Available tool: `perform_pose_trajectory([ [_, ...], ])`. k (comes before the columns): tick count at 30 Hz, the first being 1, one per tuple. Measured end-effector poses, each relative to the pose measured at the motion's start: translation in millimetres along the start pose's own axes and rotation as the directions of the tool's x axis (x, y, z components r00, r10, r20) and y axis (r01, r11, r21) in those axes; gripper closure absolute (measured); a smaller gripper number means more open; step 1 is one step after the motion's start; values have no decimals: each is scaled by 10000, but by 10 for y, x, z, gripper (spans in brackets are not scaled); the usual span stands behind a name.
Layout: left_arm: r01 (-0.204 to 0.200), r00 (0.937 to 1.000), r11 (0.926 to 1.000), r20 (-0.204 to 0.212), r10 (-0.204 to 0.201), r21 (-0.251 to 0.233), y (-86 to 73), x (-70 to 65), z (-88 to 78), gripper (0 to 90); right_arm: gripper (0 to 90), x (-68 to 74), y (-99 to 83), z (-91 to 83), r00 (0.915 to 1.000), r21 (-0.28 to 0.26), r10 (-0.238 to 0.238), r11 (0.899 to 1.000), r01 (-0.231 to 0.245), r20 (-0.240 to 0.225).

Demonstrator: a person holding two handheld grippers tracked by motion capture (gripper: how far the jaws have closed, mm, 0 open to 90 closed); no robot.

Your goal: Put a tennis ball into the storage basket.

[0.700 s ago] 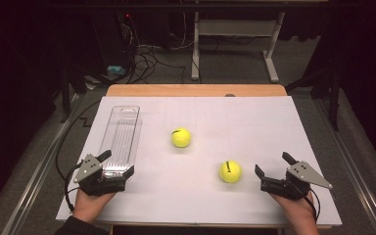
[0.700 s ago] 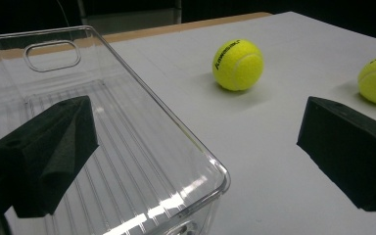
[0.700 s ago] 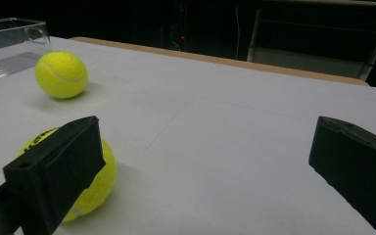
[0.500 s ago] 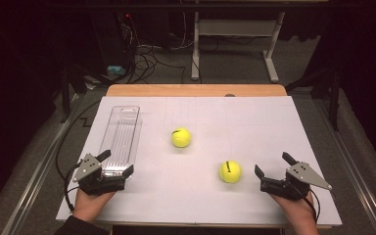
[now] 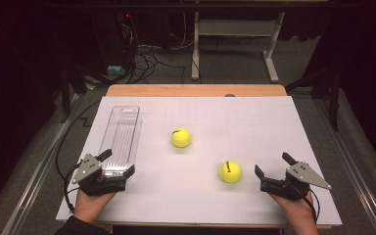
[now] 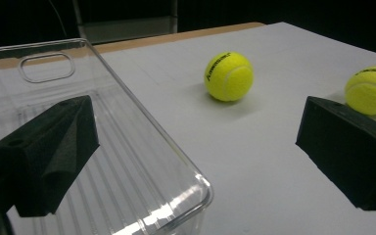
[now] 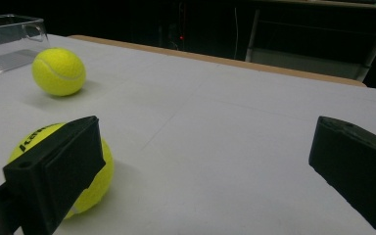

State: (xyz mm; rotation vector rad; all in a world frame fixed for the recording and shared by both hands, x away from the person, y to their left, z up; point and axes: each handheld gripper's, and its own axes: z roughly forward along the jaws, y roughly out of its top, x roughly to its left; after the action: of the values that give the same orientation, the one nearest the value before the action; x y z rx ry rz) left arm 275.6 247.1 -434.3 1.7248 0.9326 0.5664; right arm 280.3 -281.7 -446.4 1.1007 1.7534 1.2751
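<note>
A dark room with cables and a desk frame lies behind the table [image 5: 196, 90], which is covered by a white sheet [image 5: 254, 127]. We hold the right gripper [image 5: 275, 171] low at the near right edge, its jaws spread wide and empty. Just to its left, close off one jaw, sits the near ball [image 5: 230, 172], not yet between the pads; the right gripper view shows it partly behind the left jaw [image 7: 73, 161]. Farther off, ahead and left, rests the far ball [image 5: 181, 137], well apart from the first. Our left gripper [image 5: 115, 164] hovers at the near left, also open and empty, with the end of a clear tray [image 5: 122, 128] under and between its jaws. We judge the balls light, fuzzy and springy, so they grip well but roll freely. We would close across the middle of a ball, pads on opposite sides. The tray looks stiff, thin and slick.
</note>
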Motion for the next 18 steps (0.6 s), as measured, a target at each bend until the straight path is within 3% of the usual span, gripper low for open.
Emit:
perform_pose_trajectory([
  [10,-235,9974,9995,693,220,211,87,-211,104,15,0,15,1,6,10000,11,18,10000,-18,-58],
  [18,-450,9907,9976,1306,379,518,144,-413,250,2,0,19,1,12,10000,7,11,10000,-11,-89],
])
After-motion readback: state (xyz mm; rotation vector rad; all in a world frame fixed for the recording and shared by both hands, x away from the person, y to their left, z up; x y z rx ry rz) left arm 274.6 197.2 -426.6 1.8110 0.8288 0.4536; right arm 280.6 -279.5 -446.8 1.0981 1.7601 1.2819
